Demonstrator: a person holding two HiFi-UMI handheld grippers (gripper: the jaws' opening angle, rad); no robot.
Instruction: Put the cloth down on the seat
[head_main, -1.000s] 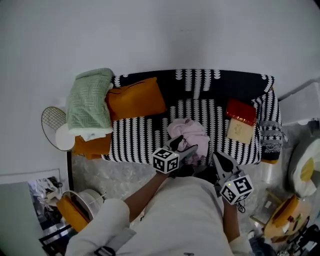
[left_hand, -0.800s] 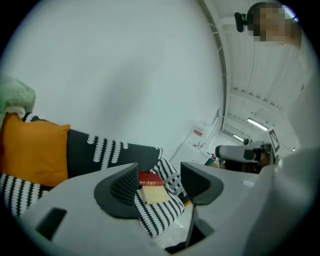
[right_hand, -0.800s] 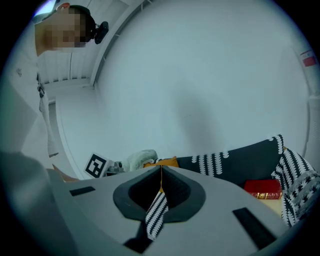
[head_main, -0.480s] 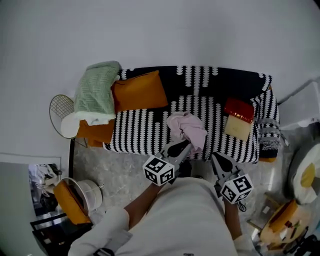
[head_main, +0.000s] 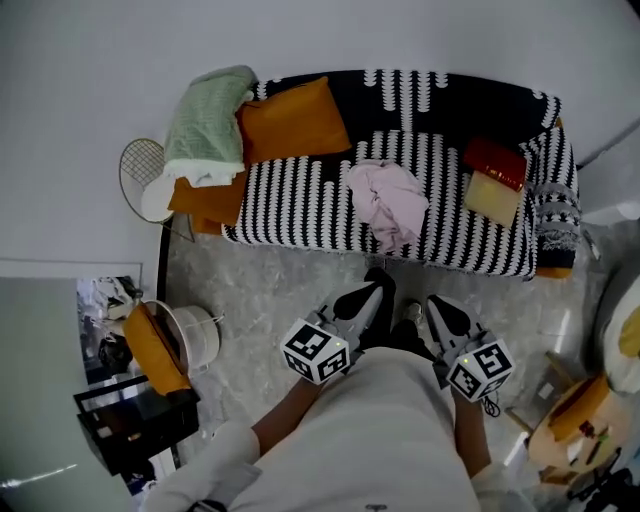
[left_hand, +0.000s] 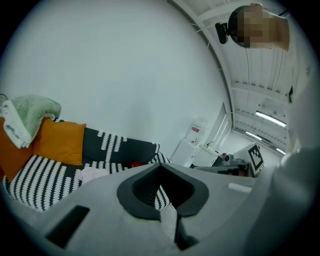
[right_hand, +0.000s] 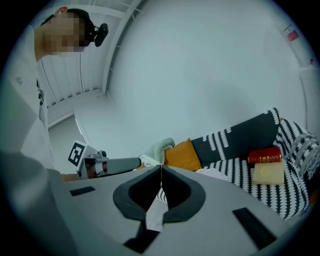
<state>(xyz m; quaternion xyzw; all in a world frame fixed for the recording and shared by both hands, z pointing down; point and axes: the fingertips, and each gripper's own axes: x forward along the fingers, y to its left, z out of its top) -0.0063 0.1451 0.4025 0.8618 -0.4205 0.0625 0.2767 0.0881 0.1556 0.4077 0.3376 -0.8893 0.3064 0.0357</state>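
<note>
A crumpled pink cloth (head_main: 388, 200) lies loose on the striped seat of the black-and-white sofa (head_main: 300, 205), near its middle; the cloth (left_hand: 92, 174) shows as a pale lump in the left gripper view, and its edge (right_hand: 214, 173) in the right gripper view. My left gripper (head_main: 377, 290) is pulled back over the floor in front of the sofa, shut with nothing in it. My right gripper (head_main: 437, 306) hangs beside it, also shut and empty. Both sets of jaws meet tip to tip, left gripper (left_hand: 160, 165) and right gripper (right_hand: 161, 167).
On the sofa lie an orange cushion (head_main: 293, 118), a green knitted blanket (head_main: 208, 122) over the left arm, and a red book (head_main: 495, 160) on a tan one (head_main: 488, 197). A wire side table (head_main: 140, 172) and a white basket (head_main: 190, 333) stand at the left on the grey floor.
The left gripper let go of the pink cloth, closed and drew back from the sofa's front edge. The person stepped back, so the sofa sits farther up in the head view.
</note>
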